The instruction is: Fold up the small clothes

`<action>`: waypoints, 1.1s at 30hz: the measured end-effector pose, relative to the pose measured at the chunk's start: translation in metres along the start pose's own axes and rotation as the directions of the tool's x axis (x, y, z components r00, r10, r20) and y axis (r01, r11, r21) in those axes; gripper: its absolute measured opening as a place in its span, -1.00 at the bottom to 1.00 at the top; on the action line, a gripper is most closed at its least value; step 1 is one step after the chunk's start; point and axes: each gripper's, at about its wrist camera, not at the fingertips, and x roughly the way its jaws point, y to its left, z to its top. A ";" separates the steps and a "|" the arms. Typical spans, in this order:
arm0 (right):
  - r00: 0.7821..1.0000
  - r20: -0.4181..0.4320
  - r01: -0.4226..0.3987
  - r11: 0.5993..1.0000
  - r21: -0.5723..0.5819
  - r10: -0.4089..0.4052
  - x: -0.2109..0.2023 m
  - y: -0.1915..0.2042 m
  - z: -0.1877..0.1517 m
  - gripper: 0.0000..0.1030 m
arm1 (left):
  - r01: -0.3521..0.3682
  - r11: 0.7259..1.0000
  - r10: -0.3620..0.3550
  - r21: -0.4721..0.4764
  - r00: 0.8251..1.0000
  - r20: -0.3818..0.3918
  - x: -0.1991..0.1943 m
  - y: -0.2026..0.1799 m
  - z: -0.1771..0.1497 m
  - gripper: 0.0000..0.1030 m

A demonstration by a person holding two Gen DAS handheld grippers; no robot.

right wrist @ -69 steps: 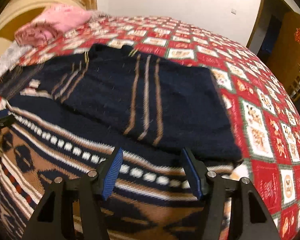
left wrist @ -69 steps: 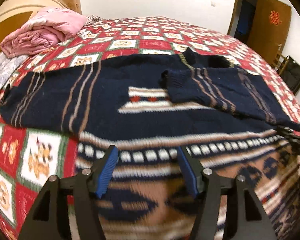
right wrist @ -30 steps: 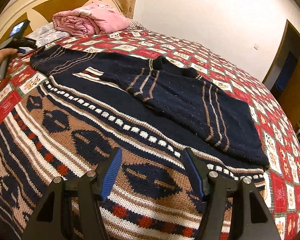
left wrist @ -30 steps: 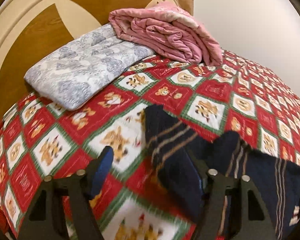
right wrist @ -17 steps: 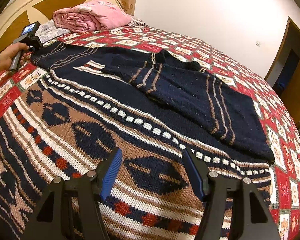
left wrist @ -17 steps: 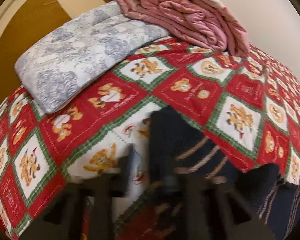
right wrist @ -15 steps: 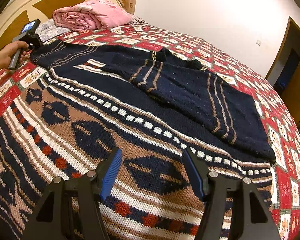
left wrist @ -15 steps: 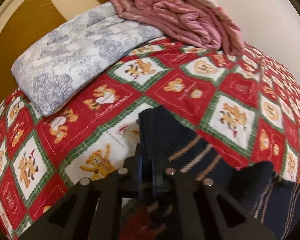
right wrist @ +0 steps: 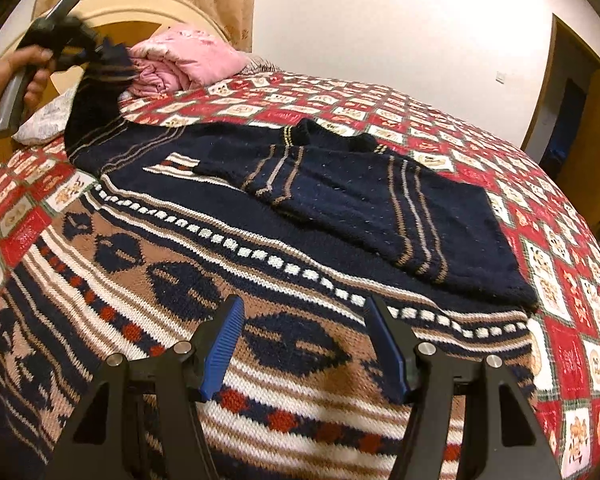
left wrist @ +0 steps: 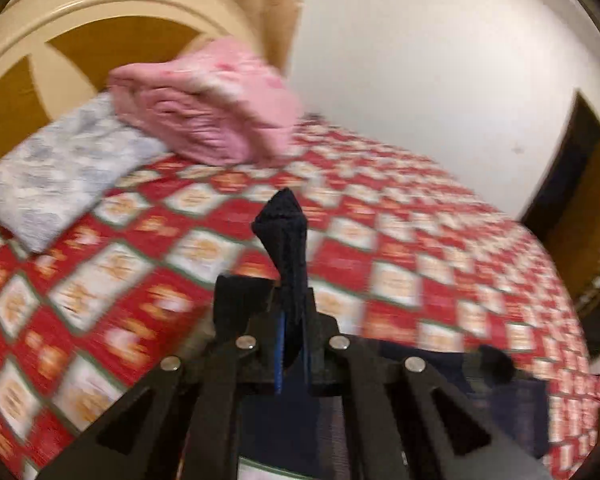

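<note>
Knit navy sweater [right wrist: 228, 248], tan/white patterned bands, spread flat on the red patchwork bedspread [right wrist: 560, 280]; one sleeve folded across the chest. Left gripper [left wrist: 292, 344] clamped on the other sleeve's cuff [left wrist: 286, 232], lifted off the bed, view blurred. Right gripper [right wrist: 304, 344] wide apart, holding nothing, over the hem. Pink quilt [right wrist: 184, 56] near the headboard.

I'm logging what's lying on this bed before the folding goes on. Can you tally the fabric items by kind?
Patterned knit sweater: 1, its left sleeve lifted in the left gripper
Folded pink quilt: 1
Grey-white floral pillow: 1
Red checked bedspread: 1
Total: 4
</note>
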 end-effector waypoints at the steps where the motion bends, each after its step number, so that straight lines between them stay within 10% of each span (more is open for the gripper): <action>1: 1.000 0.007 -0.001 1.000 0.004 0.001 -0.005 -0.002 -0.002 0.23 | 0.036 0.999 -0.036 0.000 0.999 -0.002 -0.003 -0.017 -0.004 -0.87; 9: 1.000 0.028 0.006 0.996 0.093 -0.009 -0.030 -0.037 -0.022 0.23 | 0.266 0.955 -0.256 0.132 0.963 -0.089 0.002 -0.178 -0.076 -0.87; 17: 0.999 -0.003 -0.045 0.972 0.231 0.047 -0.031 -0.076 -0.045 0.29 | 0.399 0.885 -0.329 0.240 0.901 -0.284 0.022 -0.237 -0.159 -0.50; 22: 0.996 0.010 -0.083 0.948 0.308 0.084 -0.032 -0.092 -0.043 0.29 | 0.331 0.864 -0.307 0.379 0.943 -0.124 -0.032 -0.209 -0.169 0.39; 25: 0.989 0.003 -0.138 0.922 0.361 0.147 -0.023 -0.097 -0.032 0.29 | 0.145 0.883 -0.182 0.447 0.983 0.041 -0.049 -0.167 -0.165 0.81; 29: 0.977 -0.003 -0.194 0.891 0.410 0.214 -0.008 -0.098 -0.006 0.29 | -0.061 0.917 0.022 0.393 0.995 0.101 -0.036 -0.099 -0.151 0.85; 33: 0.955 -0.019 -0.251 0.841 0.480 0.296 0.022 -0.100 0.028 0.17 | -0.107 0.970 0.102 0.218 0.994 0.032 -0.012 -0.036 -0.135 0.85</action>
